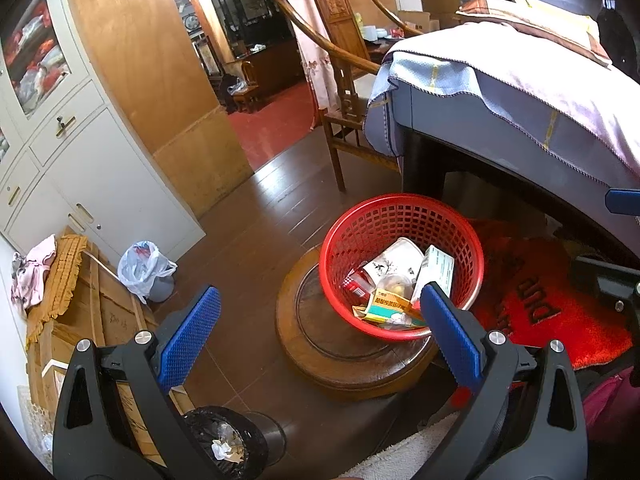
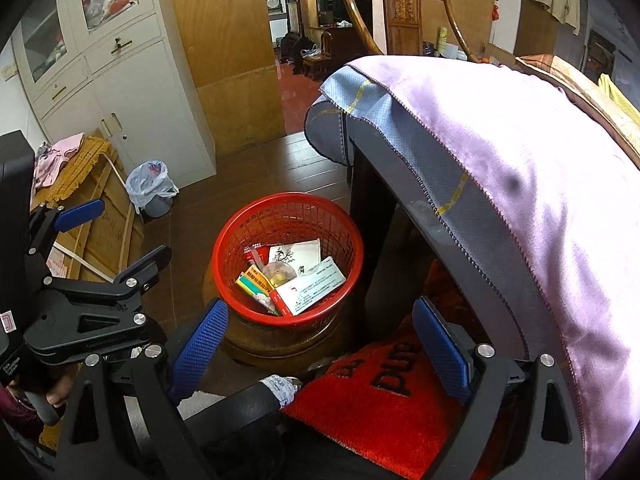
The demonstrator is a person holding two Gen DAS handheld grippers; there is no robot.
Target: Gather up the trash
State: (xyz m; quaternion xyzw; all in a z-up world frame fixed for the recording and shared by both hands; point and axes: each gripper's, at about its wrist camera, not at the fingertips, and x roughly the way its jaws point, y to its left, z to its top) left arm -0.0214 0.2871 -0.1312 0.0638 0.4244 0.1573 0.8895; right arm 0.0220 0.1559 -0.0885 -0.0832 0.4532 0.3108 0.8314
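Basket (image 1: 402, 268), red plastic lattice, round, upright on a low round wooden stand (image 1: 320, 344); holds the collected trash: a yellow-green carton (image 1: 390, 306), a white printed box (image 1: 436, 268), a paper cup with ink drawing (image 1: 394, 260), a red packet (image 1: 356, 282), and clear wrapping.

Left gripper (image 1: 316, 336): jaws wide apart, nothing between them. The basket lies at about 1 o'clock from it, close; the right-hand blue pad (image 1: 450, 332) overlaps the near rim in this view, contact not determinable.

Right gripper (image 2: 320, 344): jaws wide apart, empty. The basket (image 2: 288, 256) lies at 12 o'clock, slightly toward 11, near but apart. The left gripper (image 2: 96, 280) appears at 9 o'clock, alongside.

Long axis: the basket has none; the white box (image 2: 310, 290) inside lies slanted, roughly 8 to 2 o'clock in the right wrist view.

Nearer arm, by judgement: the left.

Surface: dark wooden plank floor (image 1: 248, 216); red shag mat (image 1: 560, 304) at the basket's 3 o'clock.

Room: table under lilac cloth (image 2: 520, 160) at 2 o'clock; white cabinet (image 1: 100, 168) at 10 o'clock; small bin with plastic liner (image 1: 146, 270) at its foot; black-lined bin (image 1: 226, 444) with crumpled paper at 6 o'clock; wooden armchair (image 1: 340, 60) beyond.
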